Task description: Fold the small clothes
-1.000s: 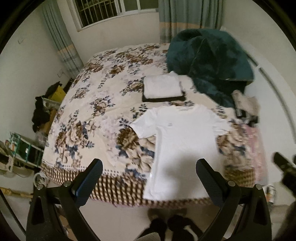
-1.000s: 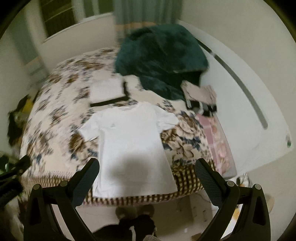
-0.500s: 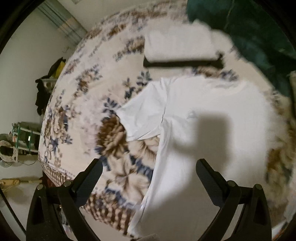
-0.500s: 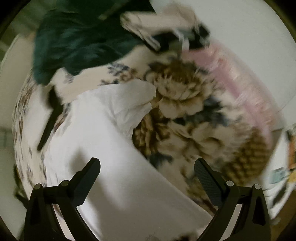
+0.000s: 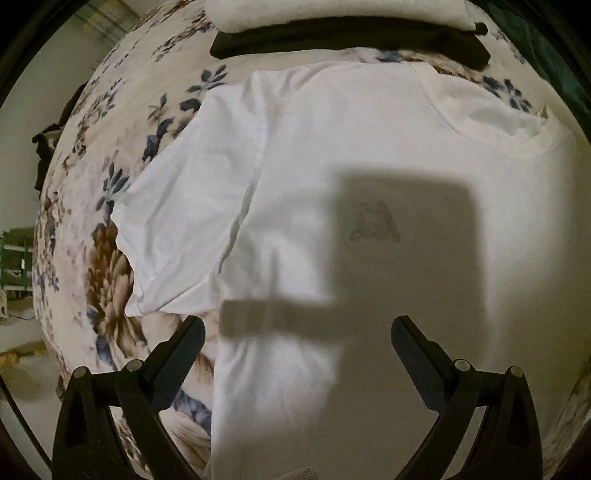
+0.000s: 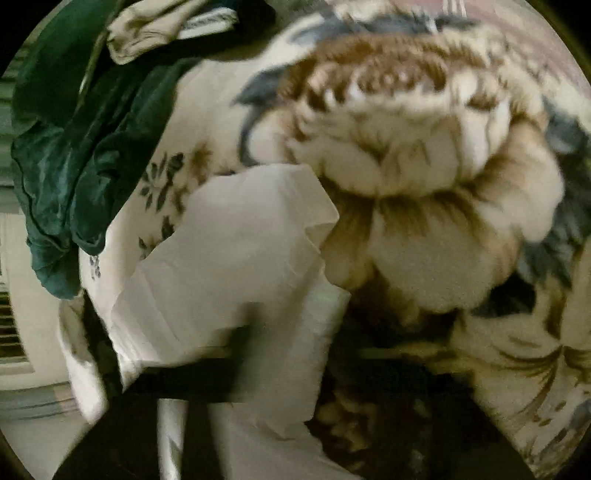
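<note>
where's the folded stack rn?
Left wrist view, top centre: the folded stack, white piece over a black one, lies on the floral bedspread just beyond the collar of the white T-shirt.

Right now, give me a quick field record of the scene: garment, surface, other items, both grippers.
garment: white T-shirt, spread flat, not folded yet
surface: floral bedspread
behind shirt: folded white item on a black one
other: dark green blanket, bunched
left gripper: open, over the shirt's left side, holding nothing
right gripper: by the right sleeve; view blurred, fingers not discernible
</note>
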The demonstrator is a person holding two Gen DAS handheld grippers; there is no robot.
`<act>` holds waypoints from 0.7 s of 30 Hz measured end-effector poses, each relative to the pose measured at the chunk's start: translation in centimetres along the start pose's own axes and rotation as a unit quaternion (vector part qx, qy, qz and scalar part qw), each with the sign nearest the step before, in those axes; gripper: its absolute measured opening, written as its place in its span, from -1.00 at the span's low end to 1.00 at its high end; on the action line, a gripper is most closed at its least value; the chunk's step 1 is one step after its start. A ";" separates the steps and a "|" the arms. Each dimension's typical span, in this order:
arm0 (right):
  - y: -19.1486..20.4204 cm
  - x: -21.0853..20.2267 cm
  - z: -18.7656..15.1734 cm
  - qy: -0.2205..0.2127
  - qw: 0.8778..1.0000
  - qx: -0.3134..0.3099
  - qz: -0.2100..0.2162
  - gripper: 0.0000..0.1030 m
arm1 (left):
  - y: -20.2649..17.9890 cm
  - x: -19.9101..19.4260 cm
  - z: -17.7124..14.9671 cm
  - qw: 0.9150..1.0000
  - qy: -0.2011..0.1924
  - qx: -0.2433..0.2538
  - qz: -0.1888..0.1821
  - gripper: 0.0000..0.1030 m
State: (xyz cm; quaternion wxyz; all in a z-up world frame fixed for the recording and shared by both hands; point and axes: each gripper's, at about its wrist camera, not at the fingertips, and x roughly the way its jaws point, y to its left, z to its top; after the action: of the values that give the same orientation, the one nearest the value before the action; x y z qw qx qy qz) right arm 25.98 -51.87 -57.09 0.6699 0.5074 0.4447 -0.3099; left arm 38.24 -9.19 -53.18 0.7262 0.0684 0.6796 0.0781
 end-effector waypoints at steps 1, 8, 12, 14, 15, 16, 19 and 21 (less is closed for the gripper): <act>1.8 -0.7 -0.5 -0.026 0.999 -0.038 -0.019 -0.82 | 0.5 -0.2 0.0 1.000 -0.004 -0.004 -0.002 1.00; 19.4 -0.3 -15.7 -0.147 0.829 -0.523 -0.131 -0.84 | 5.1 -1.7 0.4 0.998 -0.051 -0.031 0.017 1.00; 20.6 4.2 -26.7 -0.130 0.692 -0.692 -0.157 -0.84 | 9.2 -0.6 0.0 0.997 -0.048 -0.052 0.037 1.00; 20.1 6.6 -29.8 -0.085 0.660 -0.725 -0.180 -0.74 | 11.1 0.1 -0.7 0.996 -0.036 -0.062 0.043 1.00; 19.8 6.9 -30.3 -0.075 0.655 -0.728 -0.190 -0.74 | 11.9 0.3 -1.3 0.996 -0.031 -0.070 0.045 1.00; 19.6 6.6 -30.7 -0.069 0.660 -0.724 -0.191 -0.74 | 12.8 0.6 -1.7 0.996 -0.029 -0.078 0.046 1.00; 18.1 4.2 -30.1 0.005 0.714 -0.687 -0.132 -0.43 | 16.0 1.3 -3.6 0.992 -0.013 -0.120 0.035 1.00; 17.4 2.6 -29.2 0.059 0.754 -0.648 -0.092 0.27 | 18.1 2.2 -4.8 0.986 0.010 -0.164 0.002 1.00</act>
State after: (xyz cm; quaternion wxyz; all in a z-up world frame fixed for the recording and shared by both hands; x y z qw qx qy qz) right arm 33.95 -18.81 -55.07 0.7791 -0.0741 0.6221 0.0221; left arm 33.22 8.89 -51.89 0.7203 -0.0512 0.6651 0.1903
